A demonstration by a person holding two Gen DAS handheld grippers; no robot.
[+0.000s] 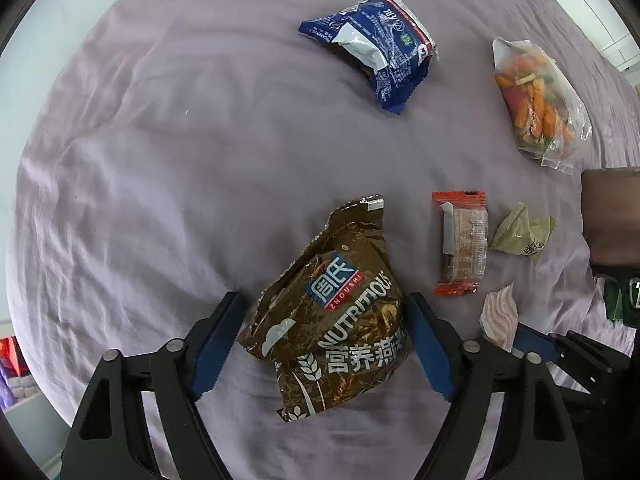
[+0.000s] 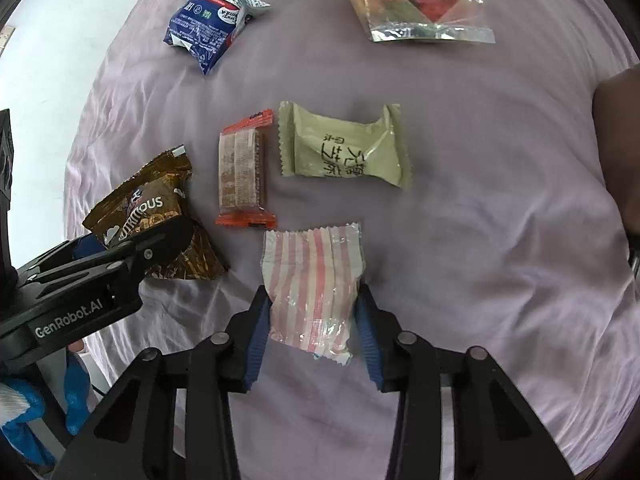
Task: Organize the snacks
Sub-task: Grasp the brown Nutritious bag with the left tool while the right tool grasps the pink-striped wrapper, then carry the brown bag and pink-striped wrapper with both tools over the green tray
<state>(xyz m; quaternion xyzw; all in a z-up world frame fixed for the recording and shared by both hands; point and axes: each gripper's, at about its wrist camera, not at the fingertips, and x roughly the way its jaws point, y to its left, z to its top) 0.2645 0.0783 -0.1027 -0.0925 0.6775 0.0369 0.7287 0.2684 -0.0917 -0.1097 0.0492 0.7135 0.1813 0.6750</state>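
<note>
Fingers pinching pink-striped wrapper; left gripper wide around brown oat bag.

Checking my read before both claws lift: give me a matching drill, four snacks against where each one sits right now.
Snacks:
1. brown oat bag
2. pink striped packet
3. blue packet
4. orange wafer bar

Places:
a. lying alone near the cloth's far edge
b. between the right claw's fingers
c. directly beside the green packet
d. between the left claw's fingers

Pairs: 1-d, 2-b, 3-a, 4-c
</note>
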